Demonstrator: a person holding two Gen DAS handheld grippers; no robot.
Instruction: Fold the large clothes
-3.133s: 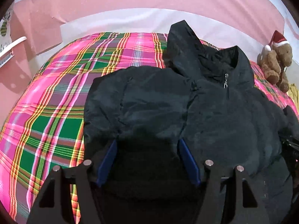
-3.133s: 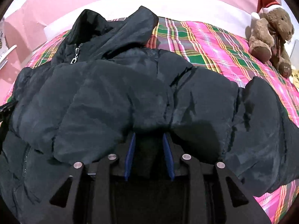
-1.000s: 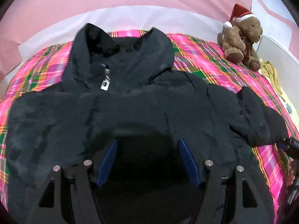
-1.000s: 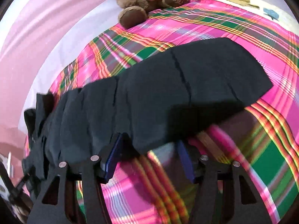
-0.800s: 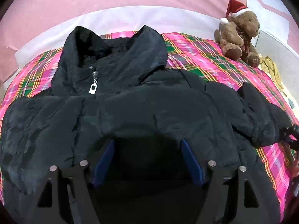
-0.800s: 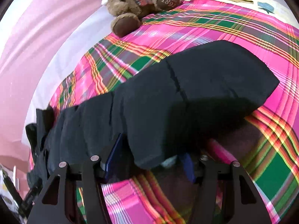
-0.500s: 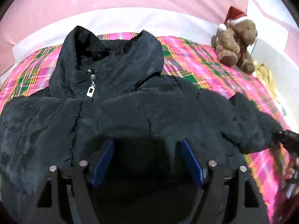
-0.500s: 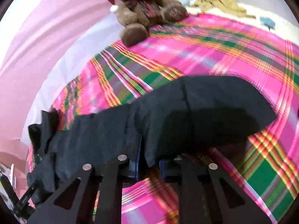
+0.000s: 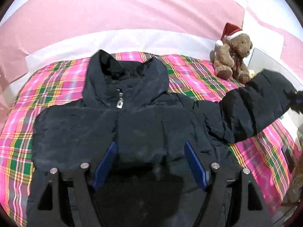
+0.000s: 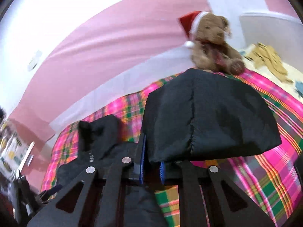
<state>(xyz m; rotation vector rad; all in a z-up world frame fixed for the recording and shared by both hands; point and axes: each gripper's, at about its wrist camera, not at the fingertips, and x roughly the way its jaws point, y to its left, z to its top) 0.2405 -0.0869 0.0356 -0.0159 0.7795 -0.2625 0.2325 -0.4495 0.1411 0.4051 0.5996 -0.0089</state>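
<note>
Folding has barely begun, going by how the black jacket [image 9: 121, 124] lies: it is spread front up across the plaid bedspread [image 9: 56, 79], collar toward the far edge by the pink wall, zip pull at the neck, body flat and not yet doubled over.

On the left side of the bed, the sleeve there appears tucked in over the chest already, though the dark fabric makes the layers hard to separate. The left gripper [image 9: 149, 160] hovers over the lower middle of the jacket with its blue pads spread wide; the cloth lies below them and I cannot see them pressing anything, so it reads as released.

Further right, the other sleeve [image 9: 251, 111] is lifted clear of the bedspread and stretches out toward the right edge, near the teddy bear [image 9: 233, 56] in its red hat at the far right corner. The right gripper [image 10: 151, 167] has just been closing, and its pads are now clenched on the cuff end of that sleeve [image 10: 206, 121], which bulges above the fingers.

Left to do, in my judgement: carry this sleeve in across the chest, then fold the body in half or thirds from the hem toward the collar.
</note>
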